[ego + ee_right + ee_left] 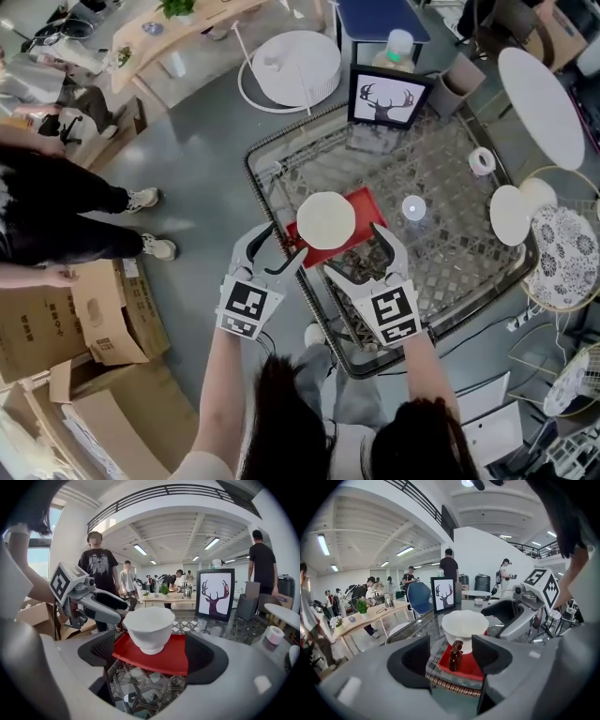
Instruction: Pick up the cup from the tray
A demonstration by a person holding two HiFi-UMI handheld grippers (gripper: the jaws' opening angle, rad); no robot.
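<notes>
A white cup (325, 219) stands on a red tray (364, 208) near the front left of a glass-topped wicker table (450, 253). My left gripper (278, 247) is open at the tray's left front corner, short of the cup (465, 624). A small brown figure (455, 656) stands on the tray (471, 668) just ahead of those jaws. My right gripper (360, 255) is open at the tray's front edge. In the right gripper view the cup (149, 627) sits on the tray (165, 660) straight ahead, between the wide jaws and apart from them.
On the table are a framed deer picture (386, 98), a tape roll (482, 160), a small glass (413, 207) and white plates (511, 214). Cardboard boxes (98, 323) lie on the floor at the left. A person (56, 202) stands beyond them.
</notes>
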